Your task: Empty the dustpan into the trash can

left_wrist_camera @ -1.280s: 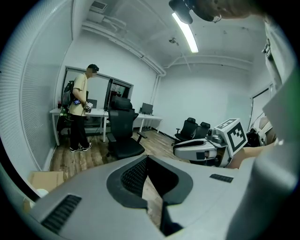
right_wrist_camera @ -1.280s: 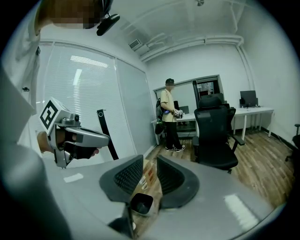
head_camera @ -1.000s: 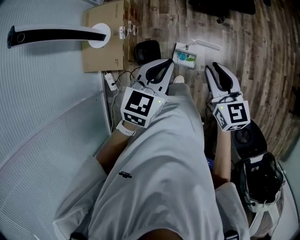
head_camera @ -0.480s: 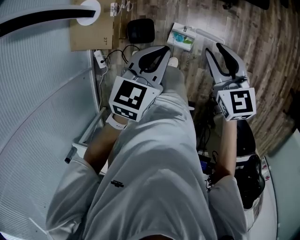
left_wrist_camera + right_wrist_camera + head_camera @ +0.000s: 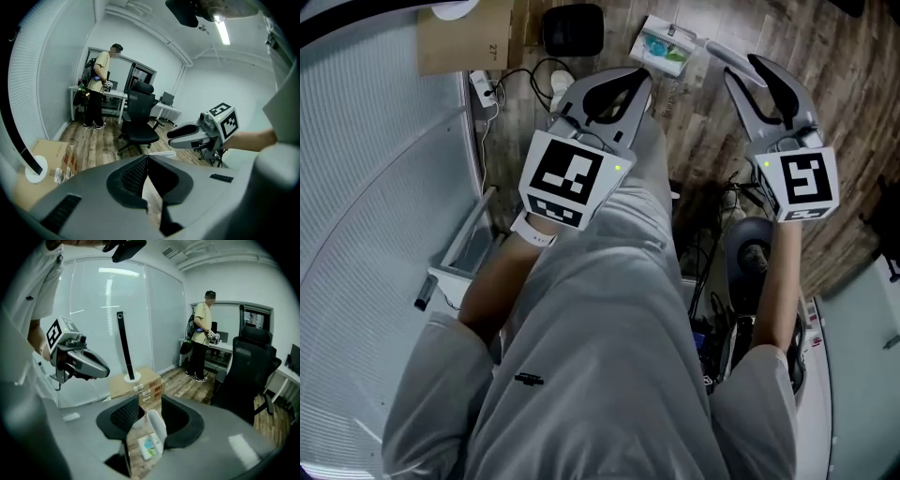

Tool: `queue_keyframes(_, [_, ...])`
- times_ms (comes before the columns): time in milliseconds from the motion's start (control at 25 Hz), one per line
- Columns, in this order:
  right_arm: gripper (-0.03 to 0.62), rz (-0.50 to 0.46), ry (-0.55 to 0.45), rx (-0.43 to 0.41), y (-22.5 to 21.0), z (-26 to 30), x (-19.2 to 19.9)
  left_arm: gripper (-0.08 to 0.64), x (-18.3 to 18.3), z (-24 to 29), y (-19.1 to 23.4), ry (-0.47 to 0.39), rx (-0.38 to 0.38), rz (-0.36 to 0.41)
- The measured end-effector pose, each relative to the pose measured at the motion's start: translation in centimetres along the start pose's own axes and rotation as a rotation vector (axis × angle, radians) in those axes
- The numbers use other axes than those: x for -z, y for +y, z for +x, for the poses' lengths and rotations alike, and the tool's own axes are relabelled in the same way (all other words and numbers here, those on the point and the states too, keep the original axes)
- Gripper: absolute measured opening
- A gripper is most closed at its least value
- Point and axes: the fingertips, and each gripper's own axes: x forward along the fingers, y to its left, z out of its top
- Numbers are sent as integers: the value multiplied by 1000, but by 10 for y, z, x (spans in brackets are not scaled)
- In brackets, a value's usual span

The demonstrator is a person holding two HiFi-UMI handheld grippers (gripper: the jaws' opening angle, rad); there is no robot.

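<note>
- Dustpan [image 5: 664, 47], white with teal and pale scraps in its tray, lies flat on the wooden floor [image 5: 825, 84] at the top of the head view. Its white handle reaches toward the right, and it is apart from both grippers.
- Far left is a pale ribbed wall panel [image 5: 375, 187], with a cardboard box [image 5: 464, 42] on the floor at its top edge.
- Just right of the box lies a white power strip [image 5: 480, 84] with a dark cable.
- Next comes a black round-cornered object [image 5: 572, 28], standing near the dustpan's left side without touching it.
- The left gripper [image 5: 643, 79] points down and forward above the person's grey clothing. Its fingers are closed tip to tip, with nothing between them.
- The person's pale shirt [image 5: 609, 356] fills the middle of the head view.
- The right gripper [image 5: 741, 70] is held just right of the dustpan's handle, above the floor. Its fingers stand apart and have just been opening, and they grip nothing. In the right gripper view the dustpan shows through the gap, lying on the floor beyond the fingertips.
- Below that gripper sit tangled cables and a dark round device [image 5: 750, 248].
- Deeper in the room, a black office chair [image 5: 140, 119] stands beside another person [image 5: 98, 89], who is at a white worktop [image 5: 117, 93].
</note>
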Motion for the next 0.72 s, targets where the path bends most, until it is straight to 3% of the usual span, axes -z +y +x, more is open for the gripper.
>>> queue_keyframes(160, [163, -125, 96, -40, 3, 12, 15, 8, 11, 9, -2, 6, 13, 0])
queue_keyframes(400, [193, -209, 207, -123, -10, 38, 48, 8, 27, 41, 0, 22, 31, 6])
queue_keyframes(720, [201, -333, 273, -184, -7, 58, 74, 8, 50, 62, 0, 45, 31, -17])
